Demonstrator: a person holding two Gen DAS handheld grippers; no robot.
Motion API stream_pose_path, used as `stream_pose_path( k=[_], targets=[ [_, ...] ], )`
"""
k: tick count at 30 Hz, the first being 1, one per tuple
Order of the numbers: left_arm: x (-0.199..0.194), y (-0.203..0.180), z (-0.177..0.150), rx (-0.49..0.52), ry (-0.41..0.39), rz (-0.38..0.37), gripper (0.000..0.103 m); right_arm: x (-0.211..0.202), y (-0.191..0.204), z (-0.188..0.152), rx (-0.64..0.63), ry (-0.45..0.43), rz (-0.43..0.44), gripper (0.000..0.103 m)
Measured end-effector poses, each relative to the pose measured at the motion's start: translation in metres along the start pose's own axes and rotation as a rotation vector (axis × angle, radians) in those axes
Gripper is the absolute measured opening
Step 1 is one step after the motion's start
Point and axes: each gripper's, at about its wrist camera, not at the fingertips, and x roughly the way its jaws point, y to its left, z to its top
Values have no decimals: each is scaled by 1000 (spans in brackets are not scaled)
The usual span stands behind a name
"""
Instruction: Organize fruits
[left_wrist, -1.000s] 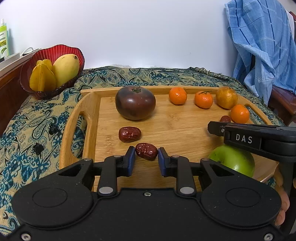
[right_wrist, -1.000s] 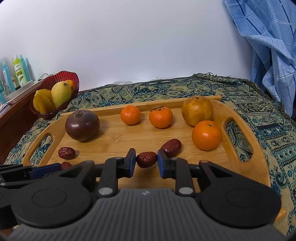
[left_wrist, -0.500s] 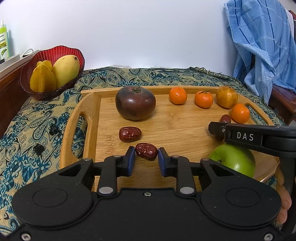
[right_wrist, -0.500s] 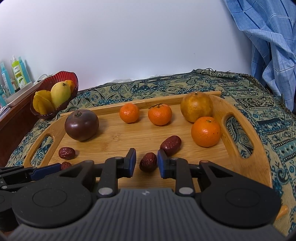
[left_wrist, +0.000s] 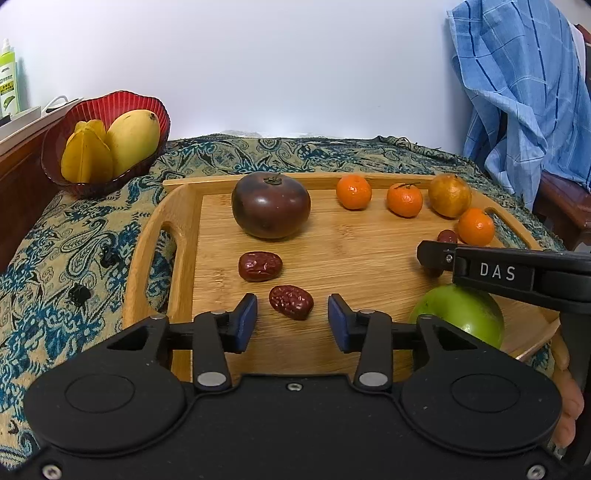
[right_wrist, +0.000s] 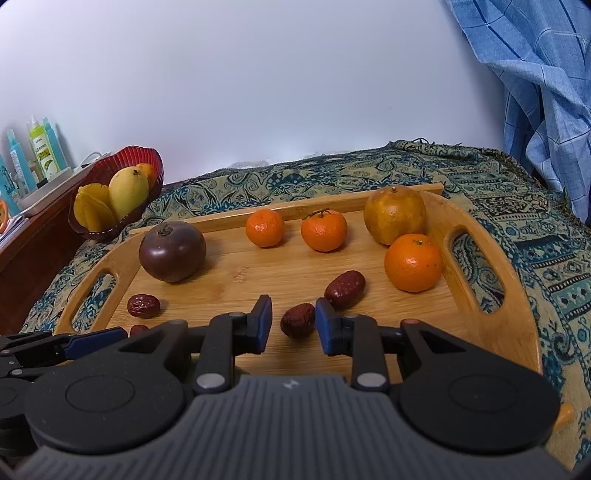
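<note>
Left wrist view: the left hand-held gripper (left_wrist: 292, 321) stands apart around a wrinkled dark-red jujube (left_wrist: 291, 301) lying on the near-left of the bamboo wooden tray (left_wrist: 184, 206). The right hand-held gripper (right_wrist: 293, 325), likewise apart, brackets another red jujube (right_wrist: 297, 320), probably grouping like fruits.

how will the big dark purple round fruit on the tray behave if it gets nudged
The big dark purple round fruit looks smooth and glossy, so probably slippery. Its round shape on the flat wooden tray suggests it may roll. It dwarfs the small orange tangerines, so likely heavier.
</note>
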Motion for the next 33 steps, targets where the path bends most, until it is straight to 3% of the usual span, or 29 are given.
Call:
stream_pose_path(
  k=[3, 23, 33],
  targets=[
    [-3, 0, 0, 4, -7, -1, 47, -5, 2, 0, -12, -18, 0, 52],
    [-29, -1, -9, 6, -46, -9, 71, -41, -2, -9, -56, -128, -33, 75],
    [-52, 0, -22, -5, -68, -12, 74, -69, -6, -22, -66, -190, -66, 88]
  ],
)
